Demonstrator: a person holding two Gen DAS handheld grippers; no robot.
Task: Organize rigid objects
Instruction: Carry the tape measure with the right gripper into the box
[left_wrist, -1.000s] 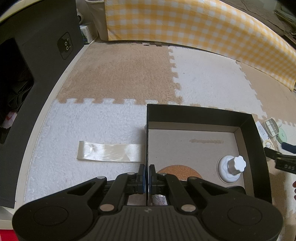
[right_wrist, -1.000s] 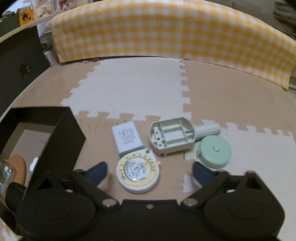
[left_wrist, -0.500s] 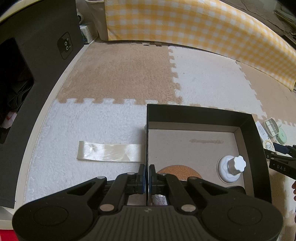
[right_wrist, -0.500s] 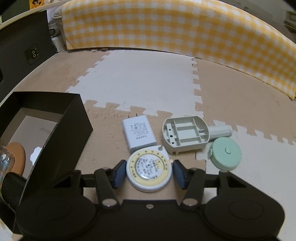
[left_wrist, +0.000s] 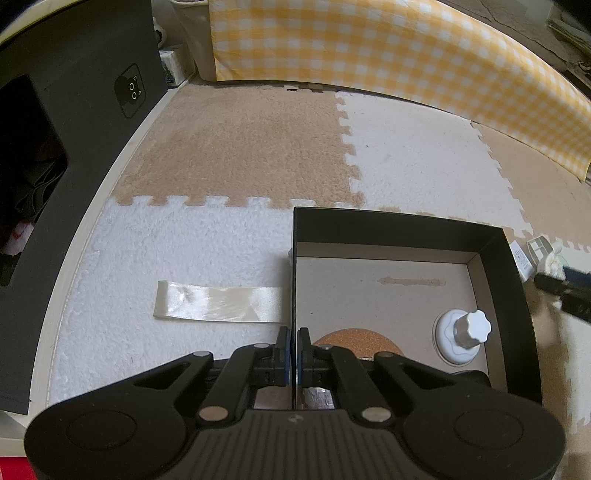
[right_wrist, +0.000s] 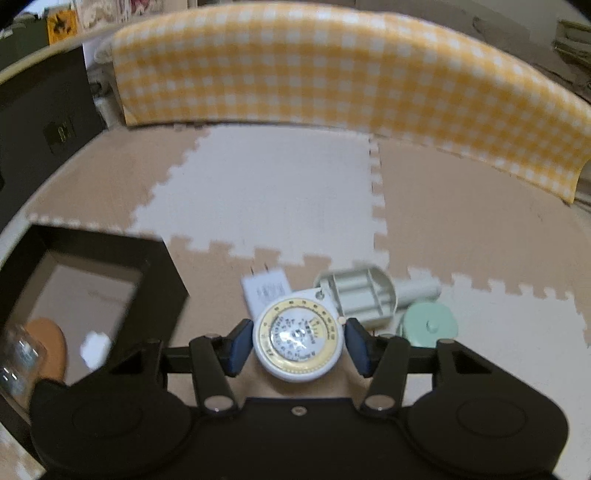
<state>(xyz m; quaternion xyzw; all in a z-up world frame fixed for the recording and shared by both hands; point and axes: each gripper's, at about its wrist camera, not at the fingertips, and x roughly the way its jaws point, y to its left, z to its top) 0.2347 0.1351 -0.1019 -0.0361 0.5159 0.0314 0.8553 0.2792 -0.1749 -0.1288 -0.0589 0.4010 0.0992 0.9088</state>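
Round dial (right_wrist: 298, 339) — clamped in right hand-held gripper (right_wrist: 298, 345).

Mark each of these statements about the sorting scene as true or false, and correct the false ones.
1. The right gripper is shut on the round white and yellow dial. True.
2. The left gripper hangs open above the mat. False: it is shut on the left wall of the black box.
3. The white knobbed piece lies inside the black box. True.
4. The white plug adapter is already in the box. False: it lies on the mat outside it.
5. The mint green round case is between the right gripper's fingers. False: it lies on the mat to their right.
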